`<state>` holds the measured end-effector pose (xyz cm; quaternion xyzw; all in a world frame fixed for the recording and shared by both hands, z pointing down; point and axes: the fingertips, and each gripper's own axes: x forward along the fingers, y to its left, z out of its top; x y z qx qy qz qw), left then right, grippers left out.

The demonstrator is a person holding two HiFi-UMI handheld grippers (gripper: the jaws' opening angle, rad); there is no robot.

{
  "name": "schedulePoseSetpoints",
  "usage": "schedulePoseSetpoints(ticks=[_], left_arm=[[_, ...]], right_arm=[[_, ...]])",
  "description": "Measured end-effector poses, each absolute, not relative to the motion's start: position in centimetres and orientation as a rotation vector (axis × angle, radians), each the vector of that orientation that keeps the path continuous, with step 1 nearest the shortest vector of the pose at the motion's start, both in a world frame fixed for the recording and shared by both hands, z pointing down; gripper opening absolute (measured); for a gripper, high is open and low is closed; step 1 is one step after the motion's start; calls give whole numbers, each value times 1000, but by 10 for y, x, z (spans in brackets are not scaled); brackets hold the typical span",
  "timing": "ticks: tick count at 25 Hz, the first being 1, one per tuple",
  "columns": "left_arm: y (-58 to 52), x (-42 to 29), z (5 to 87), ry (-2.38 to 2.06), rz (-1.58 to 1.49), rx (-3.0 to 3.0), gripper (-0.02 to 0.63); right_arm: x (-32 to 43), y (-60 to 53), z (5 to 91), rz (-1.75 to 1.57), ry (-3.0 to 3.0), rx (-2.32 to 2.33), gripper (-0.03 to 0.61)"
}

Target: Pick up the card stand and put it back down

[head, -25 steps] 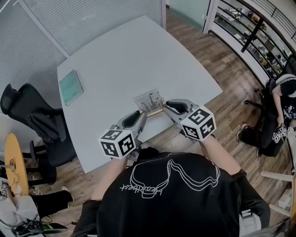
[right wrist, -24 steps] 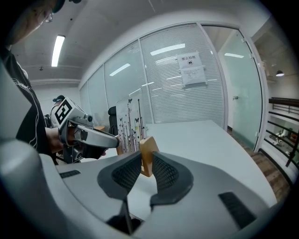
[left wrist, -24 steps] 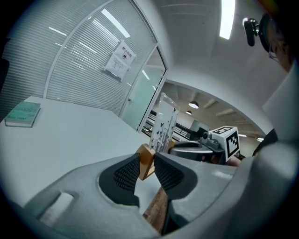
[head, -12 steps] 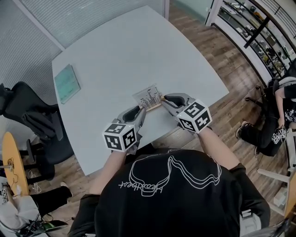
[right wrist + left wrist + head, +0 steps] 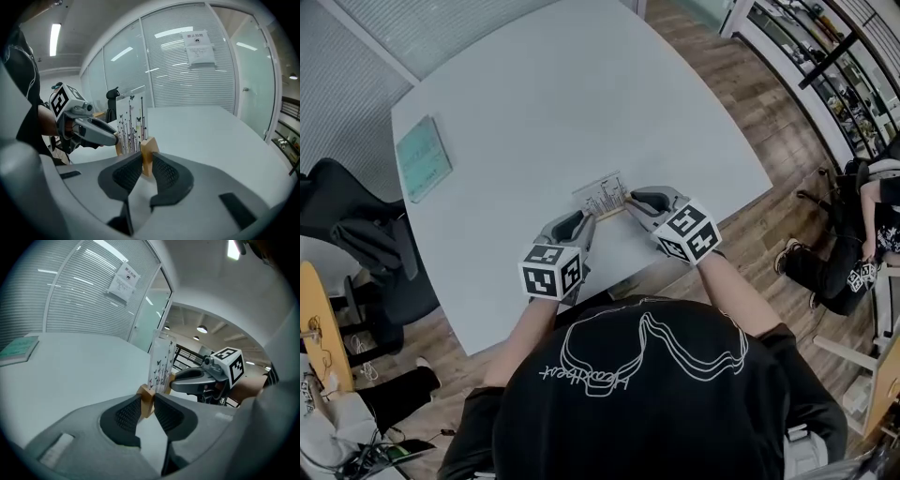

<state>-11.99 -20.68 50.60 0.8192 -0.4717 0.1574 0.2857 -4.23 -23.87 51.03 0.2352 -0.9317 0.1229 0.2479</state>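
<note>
Card stand [image 5: 603, 199] at near edge of table [image 5: 581, 94], contact with top not discernible; wooden base long axis left-right; left tongs [image 5: 584, 223] clamp left end, jaws just been closing on it; right tongs [image 5: 632, 204] clamp right end; neither side nearer.

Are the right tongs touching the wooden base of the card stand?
Touching. The right gripper view shows both pads of the right tongs pressed against the end of the wooden base, with no gap on either side.
</note>
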Motion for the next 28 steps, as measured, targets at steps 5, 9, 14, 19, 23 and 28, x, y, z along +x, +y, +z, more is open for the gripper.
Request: schedulePoseSetpoints(ticks=[5, 9, 14, 19, 23, 28], left_arm=[[-211, -123, 525, -1265, 468, 2173, 95], [-216, -124, 539, -1255, 499, 2165, 95], [-219, -124, 548, -1257, 517, 2142, 95], [-219, -123, 551, -1249, 524, 2140, 94], [-219, -125, 553, -1240, 513, 2144, 95], [-217, -126, 553, -1215, 492, 2135, 97]], right_arm=[[-46, -242, 534, 340, -2506, 622, 74], [-47, -248, 547, 337, -2475, 630, 72], [-46, -248, 560, 358, -2431, 628, 74], [-46, -248, 563, 347, -2418, 632, 74], [-49, -249, 565, 374, -2417, 638, 75], [-47, -249, 562, 480, -2446, 685, 120]])
